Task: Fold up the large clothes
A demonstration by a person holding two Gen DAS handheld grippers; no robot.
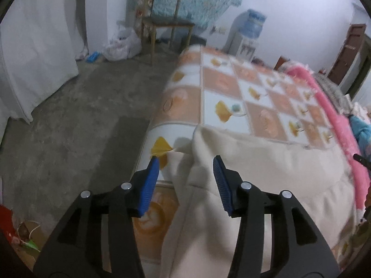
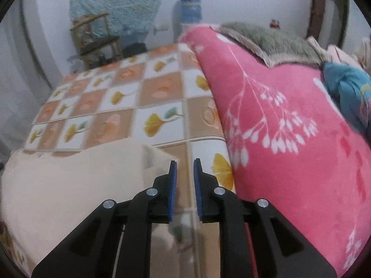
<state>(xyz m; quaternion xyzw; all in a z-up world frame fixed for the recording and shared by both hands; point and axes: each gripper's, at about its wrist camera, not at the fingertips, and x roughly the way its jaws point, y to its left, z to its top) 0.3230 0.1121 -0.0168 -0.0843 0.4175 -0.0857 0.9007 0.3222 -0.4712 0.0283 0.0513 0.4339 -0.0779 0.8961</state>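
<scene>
A large cream garment [image 1: 266, 171] lies spread on the bed's patterned sheet [image 1: 231, 97], one part hanging over the bed's left edge. My left gripper [image 1: 186, 162] is open, its blue pads [image 1: 151, 180] on either side of a fold at the garment's left corner. In the right wrist view the garment [image 2: 69, 180] lies to the left. My right gripper [image 2: 185, 164] is open with a narrow gap and empty, just right of the garment's corner, above the sheet [image 2: 111, 106].
A pink floral blanket [image 2: 289, 139] is heaped along the bed's right side, with a grey cloth [image 2: 266, 39] and a blue one [image 2: 347, 88] on it. A wooden chair [image 1: 167, 23], a plastic bag [image 1: 120, 44] and a water dispenser [image 1: 250, 30] stand beyond the bed. Concrete floor [image 1: 81, 115] lies left.
</scene>
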